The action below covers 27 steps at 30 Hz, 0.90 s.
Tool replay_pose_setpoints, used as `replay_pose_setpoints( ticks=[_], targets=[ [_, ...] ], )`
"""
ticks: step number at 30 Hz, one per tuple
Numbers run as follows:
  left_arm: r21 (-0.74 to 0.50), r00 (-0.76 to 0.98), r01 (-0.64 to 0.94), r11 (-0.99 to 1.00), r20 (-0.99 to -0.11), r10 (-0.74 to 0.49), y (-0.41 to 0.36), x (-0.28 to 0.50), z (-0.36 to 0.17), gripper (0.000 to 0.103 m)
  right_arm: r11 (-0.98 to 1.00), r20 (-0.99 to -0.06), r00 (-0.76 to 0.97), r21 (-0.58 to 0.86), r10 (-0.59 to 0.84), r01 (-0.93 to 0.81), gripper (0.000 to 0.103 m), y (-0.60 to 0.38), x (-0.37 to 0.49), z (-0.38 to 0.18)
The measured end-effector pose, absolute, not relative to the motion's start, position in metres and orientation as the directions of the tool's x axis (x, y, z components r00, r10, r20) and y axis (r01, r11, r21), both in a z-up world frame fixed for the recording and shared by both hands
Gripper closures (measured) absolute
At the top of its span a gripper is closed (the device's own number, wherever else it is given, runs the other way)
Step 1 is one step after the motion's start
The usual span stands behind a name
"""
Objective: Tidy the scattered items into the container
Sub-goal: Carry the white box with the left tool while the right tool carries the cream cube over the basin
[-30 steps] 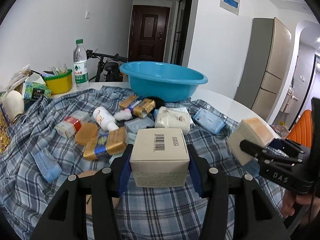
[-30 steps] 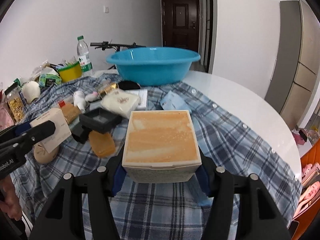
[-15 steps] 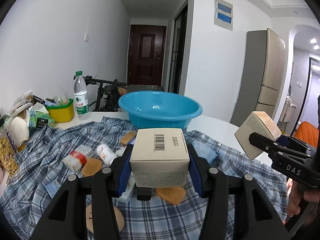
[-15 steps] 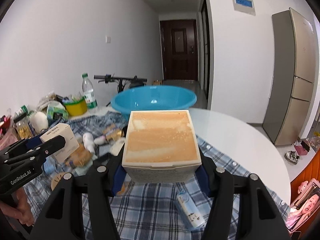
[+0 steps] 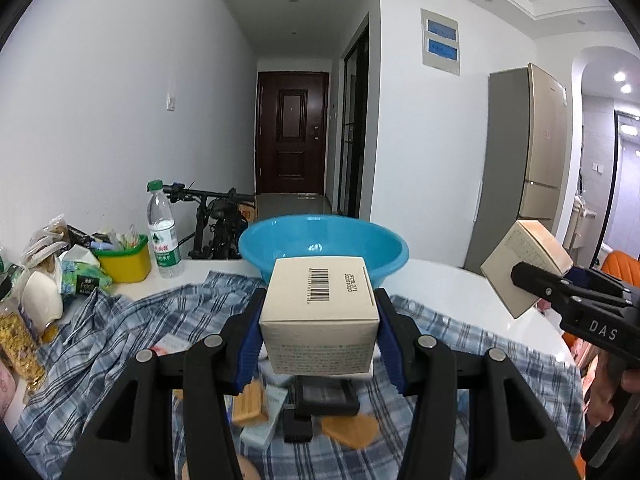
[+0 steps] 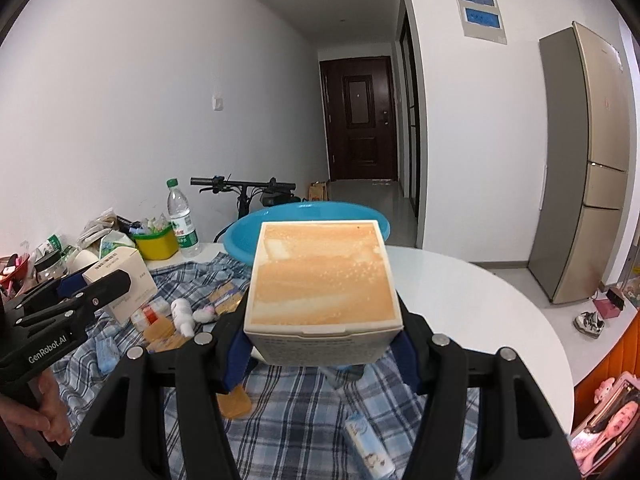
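Basin [image 5: 323, 240] at the far edge of the cloth [image 5: 120, 332], bottle [image 5: 162, 232] to its left with a tub [image 5: 126, 258] beside it, barcode box [image 5: 320, 316] held above small packets [image 5: 252, 402] on the cloth, second box [image 5: 524, 264] to its right, fridge [image 5: 524, 152] behind.

Open air above the basin, clutter low on the cloth

Both held boxes ride above the plaid cloth [image 6: 304, 416]; nothing stands between them and the blue basin [image 5: 320, 240], whose mouth lies open. Left of it a water bottle [image 5: 162, 232] and yellow tub [image 5: 126, 260] crowd the wall side, a bicycle [image 6: 248, 196] behind. The bare white tabletop [image 6: 480, 312] lies to the right
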State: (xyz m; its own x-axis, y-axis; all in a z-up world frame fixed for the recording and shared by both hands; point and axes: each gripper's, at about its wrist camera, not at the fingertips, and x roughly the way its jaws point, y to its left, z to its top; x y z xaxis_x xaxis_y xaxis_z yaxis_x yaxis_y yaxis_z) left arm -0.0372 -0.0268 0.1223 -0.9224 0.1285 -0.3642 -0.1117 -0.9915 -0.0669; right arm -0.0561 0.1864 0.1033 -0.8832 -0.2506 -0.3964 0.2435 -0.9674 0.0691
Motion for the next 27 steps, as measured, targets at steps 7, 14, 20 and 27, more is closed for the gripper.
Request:
replay_pose_setpoints(
  ticks=[7,14,20,27],
  targets=[
    [-0.067,-0.932,-0.112,-0.991,-0.338,0.128,-0.029,-0.077,0.137,0.049,-0.963,-0.425,-0.865,0.076,-0.267,0.259,0.045,0.186,-0.104,0.113],
    [-0.061,-0.919,-0.115,-0.992,-0.371,0.129,-0.034,-0.138,0.142,0.049,-0.961,-0.472,-0.840,0.066,-0.267,0.268,0.044,0.177,-0.165,0.116],
    [-0.010,-0.923,-0.109,-0.994,-0.371,0.105,-0.030,-0.191,0.136,0.049,-0.962,-0.513,-0.818,0.068,-0.261,0.264,0.045,0.170,-0.222,0.112],
    [-0.013,-0.922,-0.089,-0.996,-0.378,0.087,-0.036,-0.253,0.128,0.049,-0.962,-0.538,-0.803,0.053,-0.255,0.269,0.045,0.163,-0.274,0.105]
  ],
)
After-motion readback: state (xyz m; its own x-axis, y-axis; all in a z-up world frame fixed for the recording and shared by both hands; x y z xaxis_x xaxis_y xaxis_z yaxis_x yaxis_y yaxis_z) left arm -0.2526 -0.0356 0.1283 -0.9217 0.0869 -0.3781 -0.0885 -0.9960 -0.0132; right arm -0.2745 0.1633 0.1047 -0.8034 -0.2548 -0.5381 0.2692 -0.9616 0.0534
